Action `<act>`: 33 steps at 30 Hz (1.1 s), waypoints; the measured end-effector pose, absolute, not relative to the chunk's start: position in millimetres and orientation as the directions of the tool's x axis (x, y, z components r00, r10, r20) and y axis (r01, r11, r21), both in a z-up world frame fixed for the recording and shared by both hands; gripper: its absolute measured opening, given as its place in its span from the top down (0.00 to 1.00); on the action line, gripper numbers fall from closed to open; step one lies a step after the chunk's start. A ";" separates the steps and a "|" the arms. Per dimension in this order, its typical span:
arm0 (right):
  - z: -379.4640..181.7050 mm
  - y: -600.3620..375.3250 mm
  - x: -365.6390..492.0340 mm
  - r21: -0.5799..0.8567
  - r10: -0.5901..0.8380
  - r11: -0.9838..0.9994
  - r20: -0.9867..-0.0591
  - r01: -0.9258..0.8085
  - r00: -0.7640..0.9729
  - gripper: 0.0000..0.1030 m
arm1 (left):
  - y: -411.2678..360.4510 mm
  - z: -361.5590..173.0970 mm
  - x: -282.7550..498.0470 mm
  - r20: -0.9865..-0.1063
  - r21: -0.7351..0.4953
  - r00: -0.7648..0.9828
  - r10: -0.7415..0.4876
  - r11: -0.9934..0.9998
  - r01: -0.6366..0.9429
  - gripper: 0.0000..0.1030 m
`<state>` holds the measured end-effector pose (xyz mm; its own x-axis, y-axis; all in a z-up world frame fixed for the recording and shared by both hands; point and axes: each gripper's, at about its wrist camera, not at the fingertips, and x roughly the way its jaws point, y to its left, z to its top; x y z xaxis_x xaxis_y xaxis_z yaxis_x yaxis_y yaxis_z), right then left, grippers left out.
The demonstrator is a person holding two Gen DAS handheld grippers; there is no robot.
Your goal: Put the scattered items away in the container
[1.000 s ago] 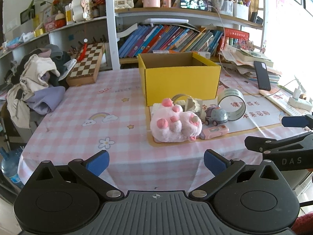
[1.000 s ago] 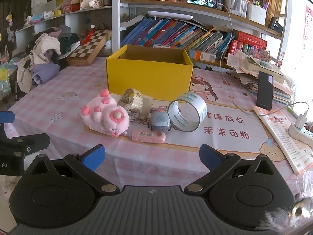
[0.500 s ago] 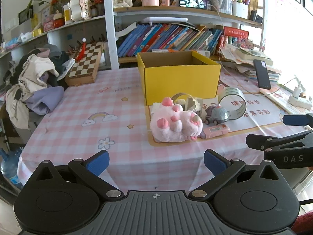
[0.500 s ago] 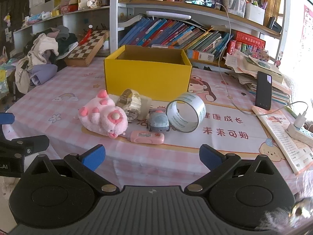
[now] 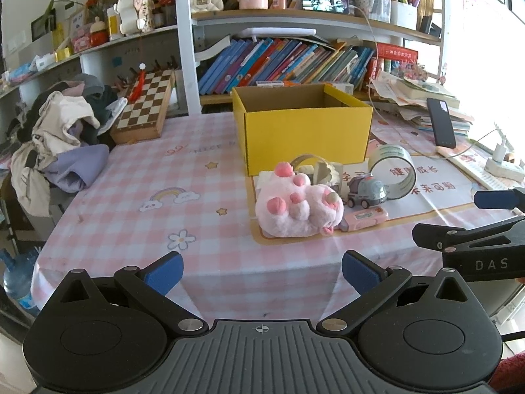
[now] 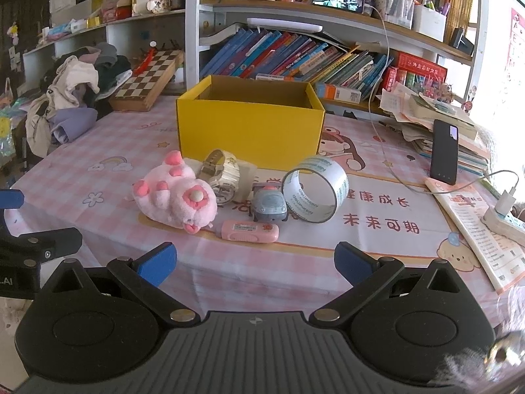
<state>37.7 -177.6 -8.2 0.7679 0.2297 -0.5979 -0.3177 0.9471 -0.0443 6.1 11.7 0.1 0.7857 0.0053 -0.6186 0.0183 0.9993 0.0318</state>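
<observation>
An open yellow box (image 5: 305, 131) (image 6: 251, 128) stands on the pink checked table. In front of it lie a pink plush toy (image 5: 297, 207) (image 6: 175, 197), a cream watch (image 6: 221, 174) (image 5: 323, 170), a grey toy car (image 6: 269, 205) (image 5: 366, 192), a clear tape roll (image 6: 316, 188) (image 5: 393, 170) and a pink flat case (image 6: 249, 231) (image 5: 364, 218). My left gripper (image 5: 262, 271) is open and empty, at the table's near edge, short of the plush. My right gripper (image 6: 254, 262) is open and empty, short of the pink case.
A chessboard (image 5: 146, 105) and a clothes pile (image 5: 62, 138) sit at the back left. A black phone (image 6: 443, 152), stacked papers, a booklet (image 6: 475, 229) and a power strip with cable (image 6: 502, 216) are at the right. Bookshelves stand behind the table.
Both grippers have drifted back slightly from the table; the items look a little farther. Nothing was taken hold of and both stay open.
</observation>
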 end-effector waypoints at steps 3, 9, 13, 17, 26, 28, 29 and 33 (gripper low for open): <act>-7.8 -177.4 37.8 -0.044 0.231 0.947 -0.599 -0.319 0.767 0.00 | 11.9 -0.1 6.8 -0.618 0.034 0.786 0.007 0.999 0.017 0.00; -7.1 -176.7 38.8 -0.043 0.229 0.947 -0.601 -0.317 0.766 0.00 | 11.4 0.3 8.3 -0.618 0.036 0.786 0.005 0.999 0.021 0.00; -6.1 -177.6 39.9 -0.044 0.228 0.947 -0.602 -0.317 0.765 0.00 | 10.0 -1.5 8.1 -0.617 0.037 0.787 0.007 0.999 0.020 0.00; -5.8 -179.7 41.0 -0.044 0.225 0.948 -0.603 -0.314 0.765 0.00 | 8.3 -1.2 8.9 -0.618 0.037 0.787 0.003 0.999 0.025 0.00; -6.0 -184.4 41.3 -0.042 0.219 0.952 -0.603 -0.304 0.767 0.00 | 4.4 -1.0 8.6 -0.620 0.040 0.785 -0.002 0.999 0.034 0.00; -6.2 -184.8 41.1 -0.041 0.219 0.952 -0.604 -0.304 0.766 0.00 | 4.4 -1.1 8.9 -0.621 0.041 0.784 -0.002 0.999 0.034 0.00; -6.3 -184.9 40.9 -0.040 0.220 0.952 -0.604 -0.304 0.766 0.00 | 4.1 -1.0 8.7 -0.621 0.041 0.784 -0.002 0.999 0.035 0.00; -6.1 -185.1 40.6 -0.039 0.222 0.951 -0.605 -0.307 0.765 0.00 | 3.7 -0.7 8.4 -0.622 0.044 0.783 0.000 0.998 0.035 0.00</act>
<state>40.6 -185.1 -6.1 0.7649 0.2219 -0.6047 -0.3067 0.9510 -0.0389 8.4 3.7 -0.7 0.7830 0.0002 -0.6220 0.0346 0.9984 0.0439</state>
